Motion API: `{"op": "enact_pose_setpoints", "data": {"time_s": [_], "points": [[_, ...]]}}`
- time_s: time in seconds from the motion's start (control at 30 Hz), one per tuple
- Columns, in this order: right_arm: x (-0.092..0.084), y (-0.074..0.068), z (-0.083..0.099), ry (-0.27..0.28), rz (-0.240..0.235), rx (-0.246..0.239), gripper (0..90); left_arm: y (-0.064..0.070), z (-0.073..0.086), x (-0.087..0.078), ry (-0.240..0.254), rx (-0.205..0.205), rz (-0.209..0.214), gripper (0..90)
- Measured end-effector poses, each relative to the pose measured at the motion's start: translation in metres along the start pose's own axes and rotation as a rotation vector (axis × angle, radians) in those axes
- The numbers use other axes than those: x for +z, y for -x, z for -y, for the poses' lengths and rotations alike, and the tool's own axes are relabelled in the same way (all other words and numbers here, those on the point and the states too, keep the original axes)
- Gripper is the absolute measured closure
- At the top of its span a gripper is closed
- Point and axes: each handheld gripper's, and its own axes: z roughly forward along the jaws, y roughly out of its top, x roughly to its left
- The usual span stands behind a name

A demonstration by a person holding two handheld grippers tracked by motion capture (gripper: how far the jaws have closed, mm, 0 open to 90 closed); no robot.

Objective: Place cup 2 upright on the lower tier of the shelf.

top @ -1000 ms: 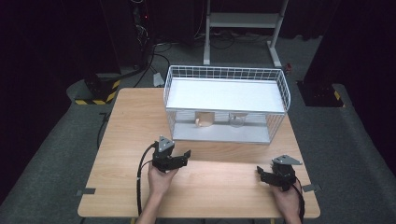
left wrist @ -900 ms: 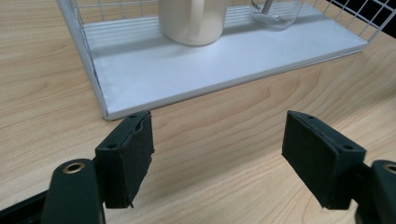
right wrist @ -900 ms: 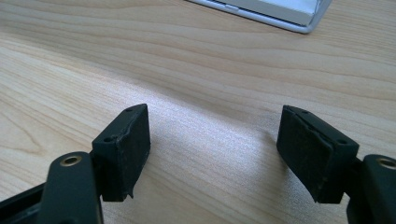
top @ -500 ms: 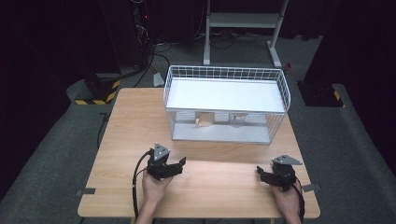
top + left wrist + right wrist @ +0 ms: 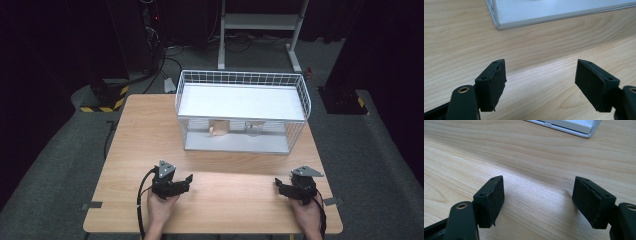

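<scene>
Pale wooden table (image 5: 150, 135), dark room

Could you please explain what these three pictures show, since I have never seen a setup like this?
A person sits at a wooden table and holds a two-jaw tool in each hand. The high view looks down from above: the left hand-held gripper and the right hand-held gripper both rest low near the table's front edge. The other two pictures come from cameras riding on those tools, each looking along its own black jaws. In both, the jaws stand apart with only bare wood between them, so nothing is held. Farther back on the table stands a white wire basket with a white shelf; under it sit a small tan object and a clear round one, too small to identify.
</scene>
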Motion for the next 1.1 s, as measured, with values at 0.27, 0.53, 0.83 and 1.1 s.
{"op": "enact_pose_setpoints", "data": {"time_s": [0.27,0.53,0.83,1.1], "points": [[0.000,0.000,0.000,0.000,0.000,0.000,26.1,-0.004,0.011,0.007,-0.037,0.002,-0.028,25.2],[0.000,0.000,0.000,0.000,0.000,0.000,26.0,-0.007,0.016,0.015,-0.079,0.015,-0.063,25.0],[0.000,0.000,0.000,0.000,0.000,0.000,26.0,-0.008,0.019,0.019,-0.076,0.033,-0.112,25.1],[0.000,0.000,0.000,0.000,0.000,0.000,26.1,-0.007,0.019,0.020,-0.084,0.049,-0.134,21.6]]}}
